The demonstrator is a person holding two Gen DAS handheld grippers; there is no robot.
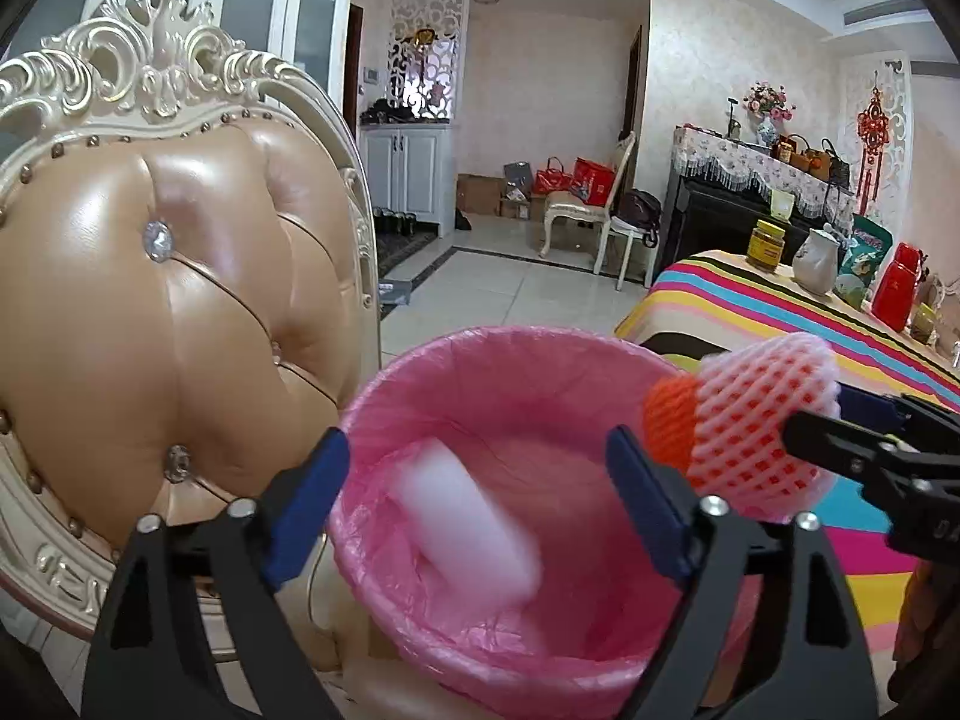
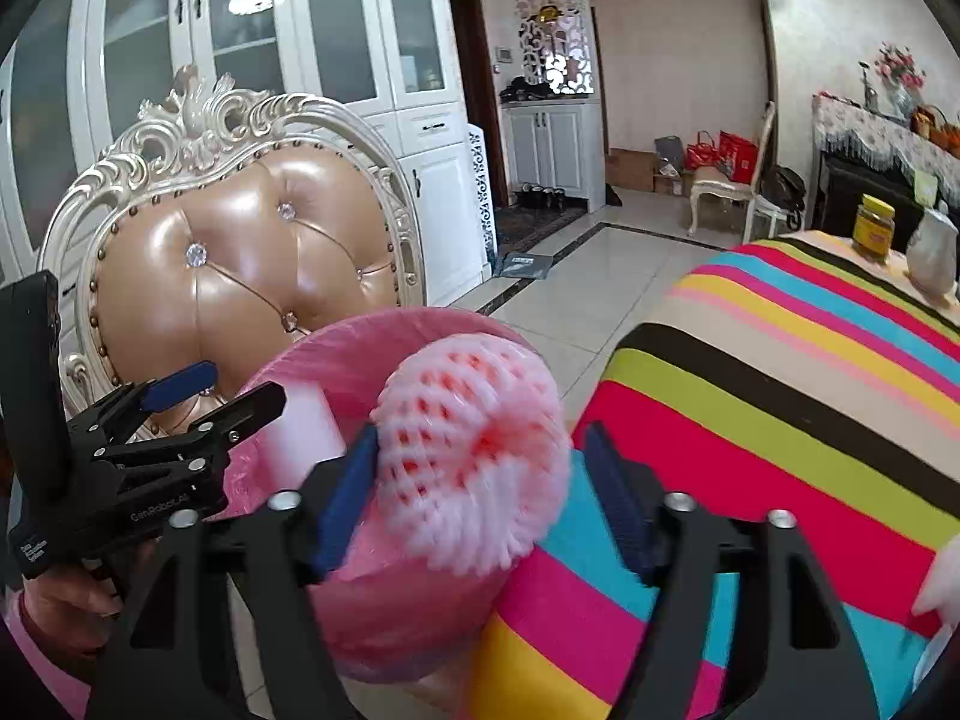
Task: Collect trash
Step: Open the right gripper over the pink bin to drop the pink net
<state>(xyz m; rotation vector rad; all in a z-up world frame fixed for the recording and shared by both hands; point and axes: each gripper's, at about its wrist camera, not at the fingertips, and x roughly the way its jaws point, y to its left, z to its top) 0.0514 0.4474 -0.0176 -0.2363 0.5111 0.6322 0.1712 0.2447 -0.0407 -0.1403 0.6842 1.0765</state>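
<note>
Left gripper (image 1: 480,504) I hold tilted down over pink-lined bin (image 1: 456,354), jaws apart; one blurred white foam block (image 1: 474,528) between them, untouched, inside bin. Right gripper (image 2: 480,492) tilted down alongside, jaws apart, left pad touching one pink foam mesh sleeve (image 2: 474,468). Striped tablecloth (image 2: 780,396) right, tufted chair (image 1: 174,312) left.

Black hand-held gripper (image 1: 477,498), blue pads (image 1: 645,510)
</note>
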